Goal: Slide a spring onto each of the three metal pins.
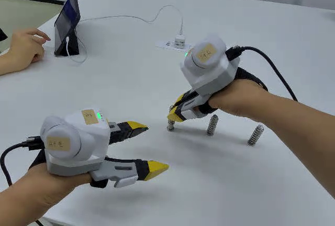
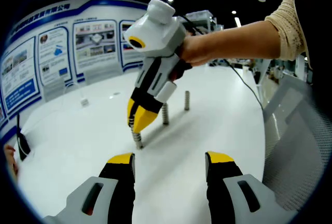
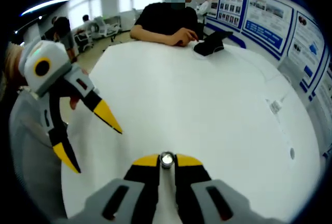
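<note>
You have two grippers and three springs on the white table [image 1: 131, 79]. All three springs stand straight up.

The first spring [image 1: 212, 124] and the second spring [image 1: 255, 135] stand alone, near each other, just below your right wrist. Nothing touches them. The third spring [image 1: 170, 126] stands to their left, right under your right gripper [image 1: 174, 115]. That gripper's jaws are pressed together on the top of the third spring. In the right gripper view a small round shiny top sits between the two yellow tips. The coils hide the rest of the pins.

Your right arm comes in from the right side. The wrist is up high and the gripper tips steeply down at the table.

Your left gripper [image 1: 152, 147] is low and near you, on the left. It lies almost flat and points across at the third spring. Its jaws are spread wide and hold nothing. It is well apart from all three springs.

Far away stand one tablet [image 1: 68, 22] and one white plug block [image 1: 175, 43] with a cable. One hand of another person [image 1: 23, 48] rests beside the tablet.
</note>
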### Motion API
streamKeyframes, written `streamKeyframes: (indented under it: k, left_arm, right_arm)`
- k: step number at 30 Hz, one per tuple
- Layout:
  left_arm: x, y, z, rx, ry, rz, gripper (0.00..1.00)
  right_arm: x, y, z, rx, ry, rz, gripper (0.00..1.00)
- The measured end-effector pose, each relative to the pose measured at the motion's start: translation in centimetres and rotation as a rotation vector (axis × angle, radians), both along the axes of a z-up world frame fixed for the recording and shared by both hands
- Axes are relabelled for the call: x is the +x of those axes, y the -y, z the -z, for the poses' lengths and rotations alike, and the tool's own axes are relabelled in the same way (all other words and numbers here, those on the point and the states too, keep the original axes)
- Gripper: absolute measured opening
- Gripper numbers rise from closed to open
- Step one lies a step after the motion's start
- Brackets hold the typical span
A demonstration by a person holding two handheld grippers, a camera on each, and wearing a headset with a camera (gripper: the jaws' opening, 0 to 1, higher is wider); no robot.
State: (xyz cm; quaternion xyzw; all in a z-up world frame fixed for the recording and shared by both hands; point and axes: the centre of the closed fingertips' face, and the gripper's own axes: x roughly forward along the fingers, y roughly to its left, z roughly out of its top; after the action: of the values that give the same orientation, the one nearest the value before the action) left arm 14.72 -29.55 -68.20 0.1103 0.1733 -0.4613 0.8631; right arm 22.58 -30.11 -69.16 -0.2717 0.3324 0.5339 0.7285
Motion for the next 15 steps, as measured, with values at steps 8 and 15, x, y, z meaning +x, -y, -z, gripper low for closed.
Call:
streamKeyframes:
  k: [8,15]
  left_arm:
    - [0.1,-0.1,0.0,0.001,-0.002,-0.003,0.55]
    - [0.2,-0.1,0.1,0.001,-0.003,-0.005,0.55]
  right_arm:
    - [0.1,0.0,0.8,-0.008,-0.01,0.007,0.12]
    - [0.2,0.0,1.6,-0.024,-0.016,0.012,0.12]
